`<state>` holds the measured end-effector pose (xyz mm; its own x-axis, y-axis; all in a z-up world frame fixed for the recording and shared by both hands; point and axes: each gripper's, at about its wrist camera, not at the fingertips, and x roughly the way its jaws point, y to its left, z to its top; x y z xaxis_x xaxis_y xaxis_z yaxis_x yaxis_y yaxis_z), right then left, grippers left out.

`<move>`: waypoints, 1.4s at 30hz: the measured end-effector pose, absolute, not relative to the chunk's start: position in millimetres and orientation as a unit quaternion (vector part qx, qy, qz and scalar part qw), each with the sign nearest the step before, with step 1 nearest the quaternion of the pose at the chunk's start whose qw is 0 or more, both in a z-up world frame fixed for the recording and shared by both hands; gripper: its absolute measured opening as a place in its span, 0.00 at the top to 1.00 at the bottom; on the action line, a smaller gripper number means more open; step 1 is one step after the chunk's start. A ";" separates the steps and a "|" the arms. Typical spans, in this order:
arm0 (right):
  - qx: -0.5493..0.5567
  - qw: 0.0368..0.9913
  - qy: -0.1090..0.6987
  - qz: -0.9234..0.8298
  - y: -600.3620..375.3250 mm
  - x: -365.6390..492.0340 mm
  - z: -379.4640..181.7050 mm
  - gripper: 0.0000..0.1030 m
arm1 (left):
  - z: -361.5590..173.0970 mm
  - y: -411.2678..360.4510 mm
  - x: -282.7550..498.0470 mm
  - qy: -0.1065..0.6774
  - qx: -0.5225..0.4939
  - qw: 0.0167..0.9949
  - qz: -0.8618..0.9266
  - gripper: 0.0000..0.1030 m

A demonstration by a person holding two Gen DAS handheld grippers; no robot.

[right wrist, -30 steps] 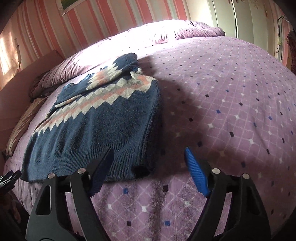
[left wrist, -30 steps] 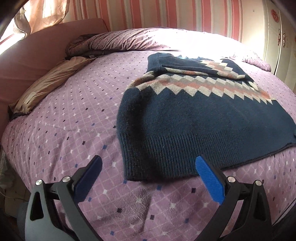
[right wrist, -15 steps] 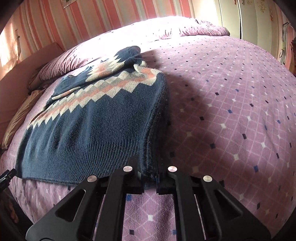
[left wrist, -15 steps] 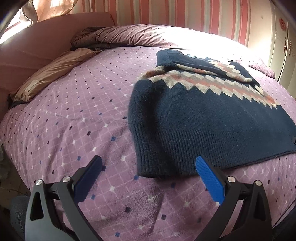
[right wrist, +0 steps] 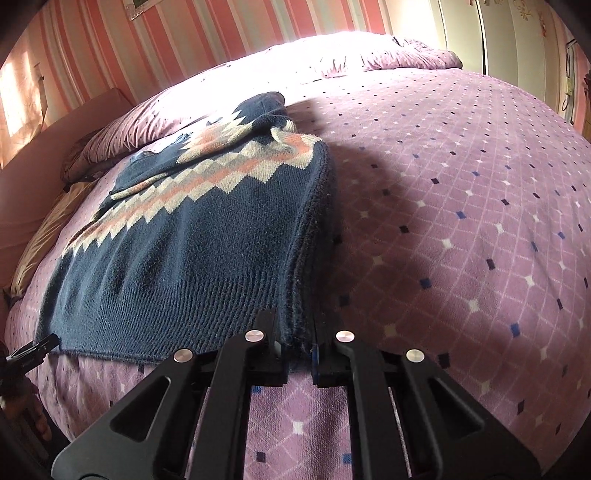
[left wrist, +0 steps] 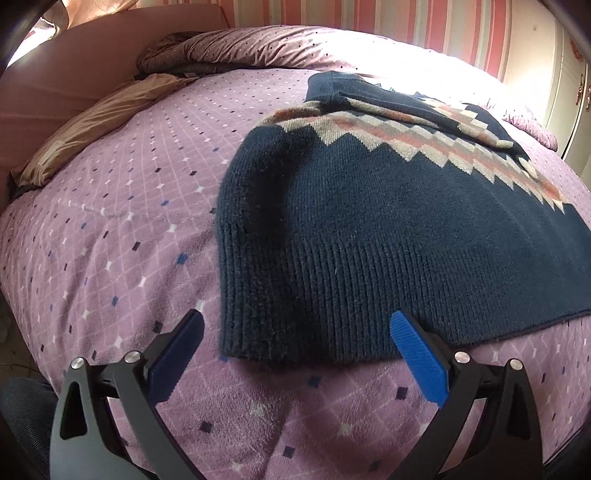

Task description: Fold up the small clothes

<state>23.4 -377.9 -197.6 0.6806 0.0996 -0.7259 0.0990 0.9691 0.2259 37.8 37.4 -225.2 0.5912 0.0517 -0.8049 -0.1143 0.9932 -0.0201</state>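
Note:
A navy knit sweater (left wrist: 369,221) with a pink, grey and cream zigzag band lies flat on the purple bedspread (left wrist: 110,229), sleeves folded across its chest. My left gripper (left wrist: 295,354) is open, its blue pads straddling the hem's near left corner just above the bed. In the right wrist view the sweater (right wrist: 177,266) spreads to the left. My right gripper (right wrist: 299,350) is shut on the hem's right corner, where the side edge bunches between the jaws.
A tan pillow (left wrist: 88,125) and a rumpled purple duvet (left wrist: 236,48) lie at the head of the bed by the pink headboard (left wrist: 48,88). A white wardrobe (right wrist: 498,33) stands beyond the bed. The left gripper's tip (right wrist: 33,349) shows at the hem's far corner.
My right gripper has closed on the hem's right corner and stays clamped. My left gripper has moved in closer to the hem's left corner, still open.

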 end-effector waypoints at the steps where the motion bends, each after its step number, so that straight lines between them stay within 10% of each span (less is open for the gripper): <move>1: 0.124 0.908 0.400 0.000 -377.6 23.4 -197.3 0.92 | -226.3 40.2 39.4 0.451 -0.042 0.890 0.045 0.02; 12: 0.128 0.908 0.399 -0.002 -377.0 22.3 -196.5 0.92 | -233.3 67.9 41.2 0.454 -0.087 0.886 0.033 0.05; 17: 0.134 0.906 0.401 0.001 -378.6 22.6 -197.7 0.92 | -229.2 55.8 43.9 0.453 -0.070 0.888 0.021 0.46; 19: 0.139 0.906 0.401 0.003 -380.3 22.9 -197.5 0.92 | -224.0 50.8 43.8 0.447 -0.061 0.892 0.019 0.77; 22: 0.134 0.906 0.401 0.004 -379.6 24.8 -196.3 0.92 | -217.0 44.3 46.8 0.436 -0.038 0.899 0.024 0.87; 42: 0.113 0.937 0.328 0.038 -377.4 85.1 -115.2 0.93 | -121.0 43.7 116.8 0.336 -0.010 0.941 0.034 0.90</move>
<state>85.1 -377.4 -115.2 0.7815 0.1463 -0.6065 0.0022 0.9715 0.2372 116.8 43.7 -121.0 0.7720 0.0577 -0.6330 -0.0706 0.9975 0.0049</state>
